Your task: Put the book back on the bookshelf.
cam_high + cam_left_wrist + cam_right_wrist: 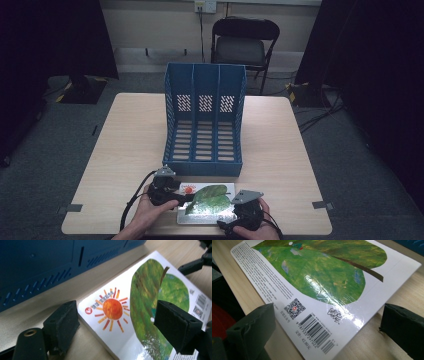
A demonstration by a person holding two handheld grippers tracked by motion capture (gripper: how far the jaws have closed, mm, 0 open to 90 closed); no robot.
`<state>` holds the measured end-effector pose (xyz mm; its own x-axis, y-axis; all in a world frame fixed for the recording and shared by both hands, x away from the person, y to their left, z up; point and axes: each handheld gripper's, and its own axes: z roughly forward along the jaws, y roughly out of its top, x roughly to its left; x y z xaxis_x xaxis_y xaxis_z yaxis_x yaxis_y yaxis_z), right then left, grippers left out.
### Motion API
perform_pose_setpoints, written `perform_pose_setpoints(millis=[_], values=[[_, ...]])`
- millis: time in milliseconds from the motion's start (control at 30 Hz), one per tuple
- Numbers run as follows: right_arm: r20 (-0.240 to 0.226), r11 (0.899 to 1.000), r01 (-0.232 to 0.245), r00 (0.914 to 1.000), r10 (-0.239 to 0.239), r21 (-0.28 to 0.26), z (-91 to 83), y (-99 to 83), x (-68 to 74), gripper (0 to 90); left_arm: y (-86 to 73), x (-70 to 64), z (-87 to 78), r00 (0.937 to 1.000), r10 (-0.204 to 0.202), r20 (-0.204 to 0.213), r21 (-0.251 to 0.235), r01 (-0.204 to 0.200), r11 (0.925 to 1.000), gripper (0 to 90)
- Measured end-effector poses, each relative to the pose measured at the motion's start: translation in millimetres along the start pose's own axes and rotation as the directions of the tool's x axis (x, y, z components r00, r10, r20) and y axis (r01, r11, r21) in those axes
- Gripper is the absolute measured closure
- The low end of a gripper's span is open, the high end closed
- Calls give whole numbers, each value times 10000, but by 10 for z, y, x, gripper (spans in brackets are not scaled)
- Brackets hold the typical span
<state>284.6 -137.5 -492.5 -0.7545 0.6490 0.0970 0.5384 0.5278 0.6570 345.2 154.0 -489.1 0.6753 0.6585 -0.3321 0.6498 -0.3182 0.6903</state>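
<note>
A picture book [207, 202] with a white cover, a big green leaf and an orange sun lies flat near the table's front edge. My left gripper [181, 197] is at its left end. In the left gripper view this gripper [117, 317] is open, one jaw off the book's corner and one over the cover [140, 302]. My right gripper [239, 209] is at the book's front right corner. In the right gripper view it [328, 322] is open, its jaws standing either side of the barcode corner of the book [319, 272]. Neither holds anything.
A blue three-slot file holder [204, 120] stands just behind the book, open side toward me; its base [37, 270] is close by the left gripper. The wooden table [130, 150] has bare room left and right. A folding chair [239, 45] stands beyond the table.
</note>
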Motion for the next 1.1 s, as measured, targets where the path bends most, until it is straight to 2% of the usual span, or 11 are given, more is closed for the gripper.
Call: perform_pose_setpoints(millis=[100,300,467,700,733,767,833,900,1000,1067,1100], values=[[3,10000,-45,10000,45,34,-3,0,2,0,10,19,-22,9993,-314,214,-139,317,9994,198],[40,10000,38,10000,-38,26,-1,-2,4,0,18,50,-44,9968,-596,524,-284,611,9977,204],[-200,9997,219,9996,-217,79,-17,-15,-4,0,24,54,-44,9964,-640,560,-375,661,9971,203],[34,9987,504,9987,-504,93,-8,-27,20,0,37,68,-75,9935,-858,745,-541,900,9945,201],[57,9985,529,9986,-529,106,-8,-27,20,0,41,79,-87,9895,-1138,891,-583,1192,9912,202],[57,9985,529,9986,-529,106,-8,-27,20,0,41,79,-87,9895,-1138,891,-583,1192,9912,202],[108,9985,547,9984,-547,65,-3,-31,29,0,38,114,-111,9808,-1610,1099,-736,1695,9828,217],[125,9985,542,9984,-542,58,-2,-31,30,0,36,121,-116,9785,-1664,1217,-792,1767,9811,226],[120,9989,476,9988,-476,15,-3,-32,26,0,12,139,-124,9686,-2031,1431,-893,2170,9721,228],[118,9990,445,9989,-445,3,-2,-32,27,0,3,142,-120,9691,-2030,1401,-854,2161,9726,227],[118,9988,480,9988,-480,16,2,-29,26,0,-16,156,-125,9645,-2180,1490,-761,2309,9700,228]])
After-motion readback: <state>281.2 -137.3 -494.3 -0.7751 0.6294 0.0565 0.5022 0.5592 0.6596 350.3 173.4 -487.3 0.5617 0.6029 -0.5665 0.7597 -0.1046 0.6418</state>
